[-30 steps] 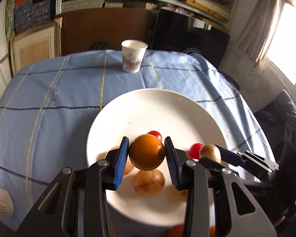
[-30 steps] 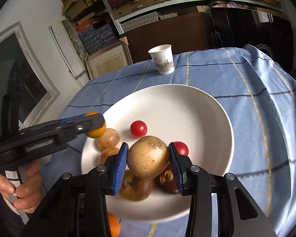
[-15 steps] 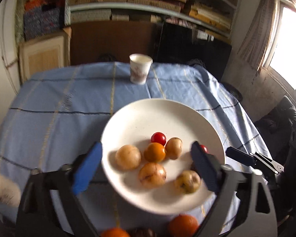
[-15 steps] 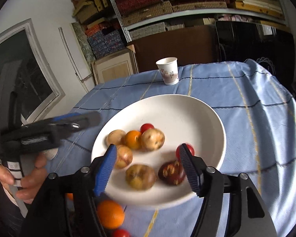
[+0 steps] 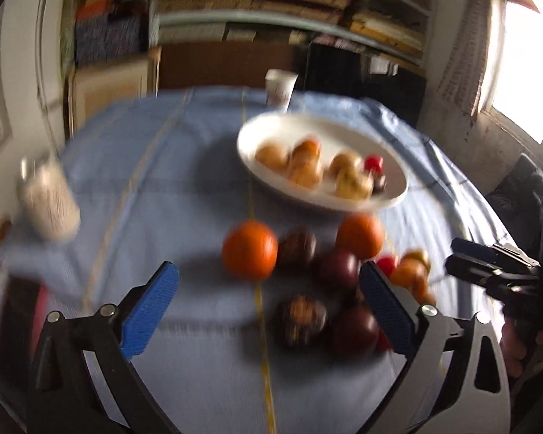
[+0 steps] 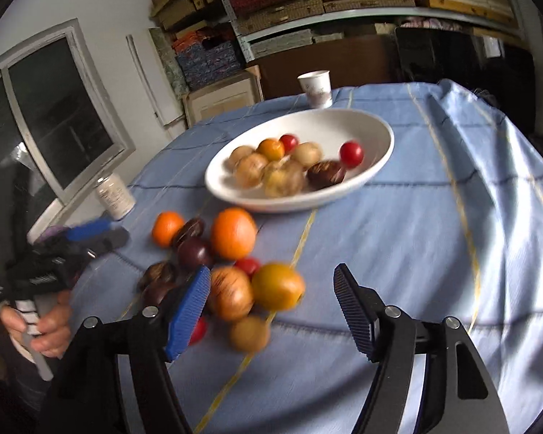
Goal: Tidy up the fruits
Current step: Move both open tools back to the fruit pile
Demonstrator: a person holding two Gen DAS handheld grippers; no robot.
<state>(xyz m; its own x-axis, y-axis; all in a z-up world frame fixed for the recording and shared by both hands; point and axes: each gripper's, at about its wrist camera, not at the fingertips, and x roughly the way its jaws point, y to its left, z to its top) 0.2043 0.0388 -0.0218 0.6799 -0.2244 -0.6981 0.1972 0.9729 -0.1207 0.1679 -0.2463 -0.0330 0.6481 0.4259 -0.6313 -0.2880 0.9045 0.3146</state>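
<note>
- Left gripper [image 5: 268,303]: jaws have just been opening, now spread wide and empty over a loose fruit pile [image 5: 322,271] near the worktop's near edge.
- Right gripper [image 6: 271,305]: jaws released, holding nothing; a round yellow-orange fruit [image 6: 278,285] and a tan one lie between its fingers [image 6: 190,311], not pressed.
- White glossy bowl [image 6: 376,159] sits mid-worktop — round tan, orange and red fruits inside.
- Paper cup [image 6: 315,88] at far edge; white bottle [image 6: 114,195] at left edge.
- Blue checked cloth [image 6: 434,224] is bare toward the right edge.

Two wrist fisheyes, angled down over the table, both sharing the white bowl [image 5: 398,195] [image 6: 380,144] and loose fruit
</note>
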